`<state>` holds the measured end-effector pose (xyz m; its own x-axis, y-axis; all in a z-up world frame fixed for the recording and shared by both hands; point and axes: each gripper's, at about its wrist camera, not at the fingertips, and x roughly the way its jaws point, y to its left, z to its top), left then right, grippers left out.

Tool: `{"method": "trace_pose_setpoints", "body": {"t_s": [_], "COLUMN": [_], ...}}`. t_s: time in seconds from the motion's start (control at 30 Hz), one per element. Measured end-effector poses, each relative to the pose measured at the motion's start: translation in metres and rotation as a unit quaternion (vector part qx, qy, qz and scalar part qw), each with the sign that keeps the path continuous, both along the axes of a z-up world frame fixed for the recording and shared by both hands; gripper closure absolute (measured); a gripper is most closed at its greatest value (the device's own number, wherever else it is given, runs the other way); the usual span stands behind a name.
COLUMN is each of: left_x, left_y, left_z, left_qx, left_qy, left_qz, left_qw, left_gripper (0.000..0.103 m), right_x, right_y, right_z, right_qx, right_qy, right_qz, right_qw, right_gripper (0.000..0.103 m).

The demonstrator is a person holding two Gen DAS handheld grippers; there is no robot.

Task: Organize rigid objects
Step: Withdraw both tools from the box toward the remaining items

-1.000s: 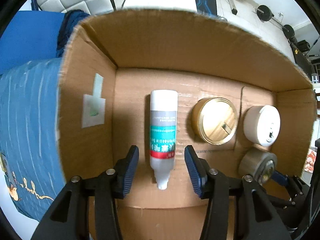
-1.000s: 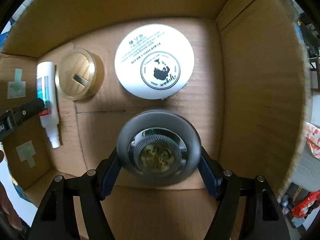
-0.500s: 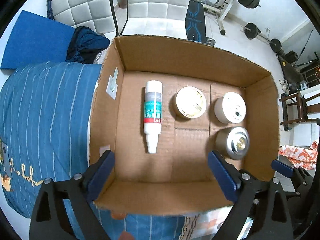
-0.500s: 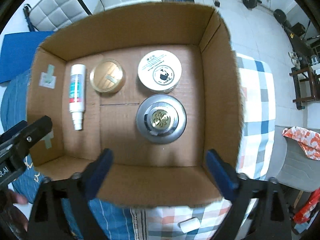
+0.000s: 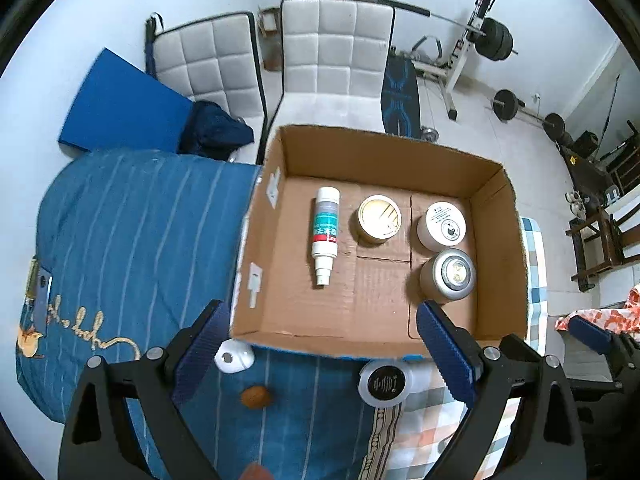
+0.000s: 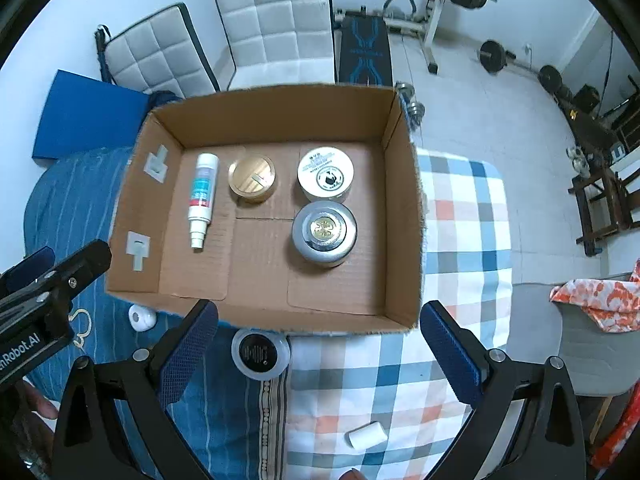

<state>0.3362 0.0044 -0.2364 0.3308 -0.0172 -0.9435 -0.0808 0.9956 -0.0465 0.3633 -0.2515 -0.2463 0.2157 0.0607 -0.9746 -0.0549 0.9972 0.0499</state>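
An open cardboard box [image 5: 384,152] [image 6: 280,108] holds a white spray bottle [image 5: 326,232] [image 6: 203,196] lying flat, a gold-lidded jar [image 5: 378,218] [image 6: 252,178], a white-lidded jar [image 5: 442,226] [image 6: 326,174] and a silver tin [image 5: 450,276] [image 6: 324,234]. My left gripper [image 5: 324,352] is open and empty above the box's near edge. My right gripper [image 6: 320,356] is open and empty, also high above the near edge. In front of the box lie a black-lidded jar [image 5: 384,384] [image 6: 260,354], a small white object [image 5: 234,356] [image 6: 142,317] and a brown nut-like item [image 5: 256,397].
The box sits on a bed with a blue striped cover [image 5: 132,240] and a checked sheet [image 6: 460,240]. A small white cylinder [image 6: 366,435] lies on the checked sheet. White padded chairs [image 5: 336,60] and gym weights [image 5: 496,40] stand behind. The left gripper shows in the right wrist view [image 6: 52,276].
Both grippers have pulled up and back out of the box. The right one let go of the silver tin, which now stands in the box. Both jaws opened wide.
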Motion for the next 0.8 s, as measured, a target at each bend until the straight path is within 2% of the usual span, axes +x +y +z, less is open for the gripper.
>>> {"method": "trace_pose_setpoints", "body": {"t_s": [0.27,0.4,0.5,0.63,0.8], "left_x": [-0.031,-0.046,-0.053,-0.063,-0.069], "left_y": [0.002,0.005,0.012,0.031,0.067], "left_z": [0.033,0.05,0.057,0.053,0.003], "left_qx": [0.017,0.01,0.006,0.012,0.017], "left_qy": [-0.051,-0.067,-0.072,-0.065,-0.002], "left_qz": [-0.019,-0.036,-0.039,-0.031,0.007], "left_qw": [0.9984,0.9971,0.9966,0.9973,0.9998], "left_gripper": [0.007,0.007,0.007,0.007,0.007], "right_x": [-0.033,-0.048,-0.056,-0.067,-0.072], "right_y": [-0.001,0.002,0.003,0.008,0.019], "right_z": [0.036,0.054,0.056,0.031,-0.034], "right_qx": [-0.014,-0.006,0.007,0.019,0.038], "right_qy": [-0.037,-0.051,-0.048,-0.021,0.036], "right_qz": [-0.018,-0.029,-0.034,-0.029,-0.03], "right_qw": [0.999,0.998,0.998,0.999,0.998], "right_gripper": [0.0,0.0,0.0,0.0,0.0]}}
